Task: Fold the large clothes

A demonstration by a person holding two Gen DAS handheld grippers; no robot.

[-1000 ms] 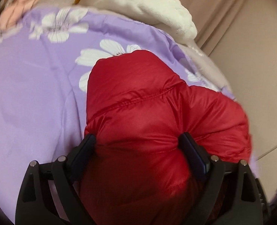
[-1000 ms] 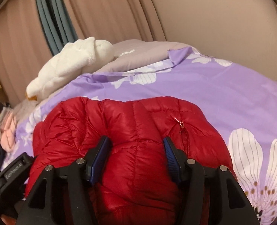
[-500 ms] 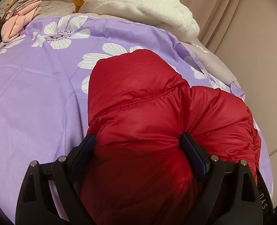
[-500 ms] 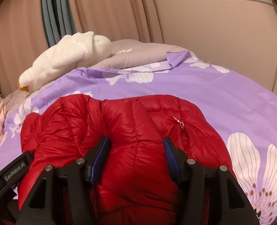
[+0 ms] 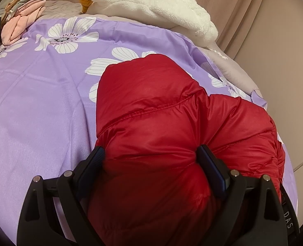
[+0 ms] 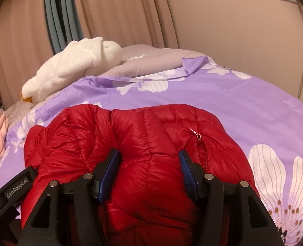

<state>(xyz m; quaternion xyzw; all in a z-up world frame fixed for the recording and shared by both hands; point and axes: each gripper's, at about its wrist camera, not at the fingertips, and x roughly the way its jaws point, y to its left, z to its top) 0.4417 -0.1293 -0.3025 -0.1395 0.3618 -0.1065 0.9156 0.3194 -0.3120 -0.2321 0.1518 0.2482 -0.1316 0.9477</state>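
The red puffer jacket (image 5: 161,143) lies bunched on the purple flowered bedspread (image 5: 38,112), and both claws have hold of it. The left gripper (image 5: 151,160) stands wide, its pads pressed into a thick roll of padded fabric that bulges between and past them. The right gripper (image 6: 149,164) stands about half open, clamped on a narrower ridge of the same jacket beside the zip pull (image 6: 197,136).

Change over the last second: none in the grips, which match the earlier pictures. Only the background has shifted slightly in both views, showing more of the white plush toy (image 5: 151,8) and the pink clothes (image 5: 22,24) at the far edge of the bed. Judged from this, the jacket is held steady in a compressed bundle (probably a pause between fold steps), with no new fold laid.

Containers: none is in view, no basket, box or drawer. The jacket rests directly on the bedspread. The pink clothes sit loose on the bed, not inside anything.
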